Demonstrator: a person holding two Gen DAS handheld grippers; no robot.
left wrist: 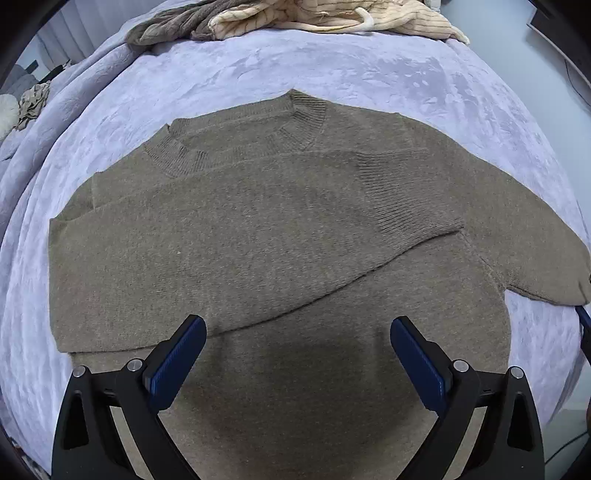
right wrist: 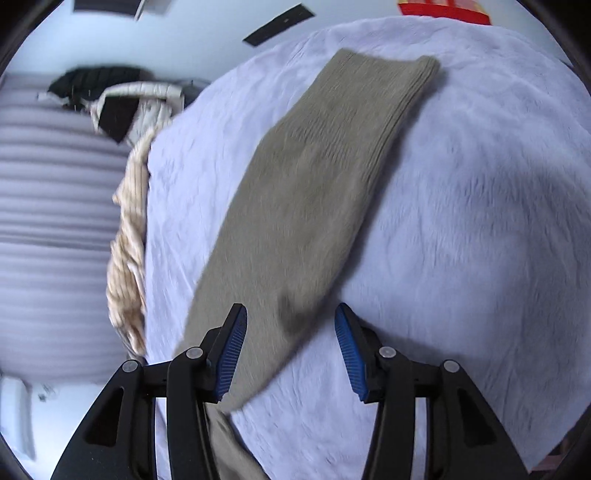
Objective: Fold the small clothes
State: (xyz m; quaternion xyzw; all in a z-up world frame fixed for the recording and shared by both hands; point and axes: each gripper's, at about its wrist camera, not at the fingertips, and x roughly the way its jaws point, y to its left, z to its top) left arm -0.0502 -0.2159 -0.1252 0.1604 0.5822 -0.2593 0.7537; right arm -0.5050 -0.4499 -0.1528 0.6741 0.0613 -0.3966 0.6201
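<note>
One sleeve lies folded across the sweater (left wrist: 280, 236). My left gripper (left wrist: 298, 345) and right gripper (right wrist: 290, 341) both gape, holding nothing. Next: pinch the other sleeve (right wrist: 314, 184).

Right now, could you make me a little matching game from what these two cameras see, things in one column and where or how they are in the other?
Things:
1. left sleeve
2. right sleeve
3. cream striped garment
4. left gripper

States:
A. bunched at the bed's far edge
B. stretched out over the lilac blanket
C. folded across the sweater's chest
D. open above the sweater's body

Pairs: 1-C, 2-B, 3-A, 4-D
</note>
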